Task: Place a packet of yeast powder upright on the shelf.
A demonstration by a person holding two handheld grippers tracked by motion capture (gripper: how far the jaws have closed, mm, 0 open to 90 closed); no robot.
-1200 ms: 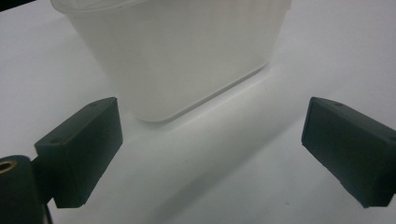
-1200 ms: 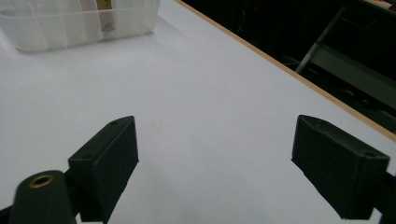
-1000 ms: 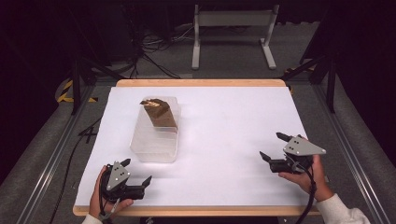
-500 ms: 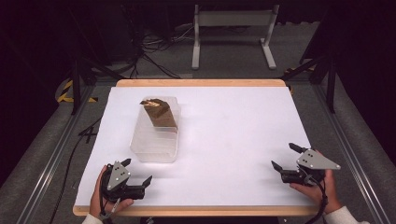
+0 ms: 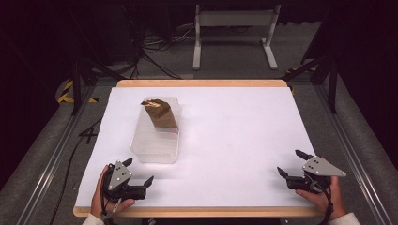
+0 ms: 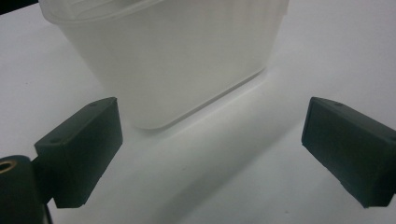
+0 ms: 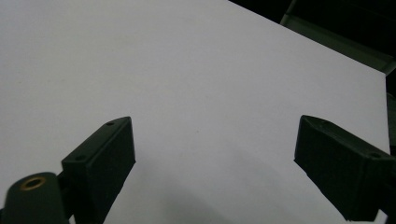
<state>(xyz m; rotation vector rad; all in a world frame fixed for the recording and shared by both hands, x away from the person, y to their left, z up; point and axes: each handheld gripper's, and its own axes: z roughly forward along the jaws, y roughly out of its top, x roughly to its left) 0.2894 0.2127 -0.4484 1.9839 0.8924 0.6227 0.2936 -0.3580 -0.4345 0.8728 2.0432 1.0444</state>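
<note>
A white table [image 5: 225,136] with a wooden edge fills the middle of the high view, standing on a grey floor with dark cables and a pale metal frame [image 5: 232,33] beyond its far edge. On the left half of the table stands a clear plastic container [image 5: 157,133], upright and open at the top, with a crumpled brown paper piece [image 5: 159,112] sitting in its far end and rising a little above the rim. In the left gripper view the container [image 6: 173,56] looms close ahead — its frosted wall and base corner lie just past the jaw tips, not touching them. The left gripper [image 5: 140,172] rests at the near left corner of the table, held in the person's left hand [image 5: 101,197], pointing roughly toward the container's near end; its jaws stand wide apart with nothing between them. The right gripper [image 5: 293,163] sits at the near right corner, well apart from the container, gripped by the right hand [image 5: 324,199]; its jaws too are spread wide — in the right gripper view just bare white table [image 7: 187,93] lies between and ahead of them.
</note>
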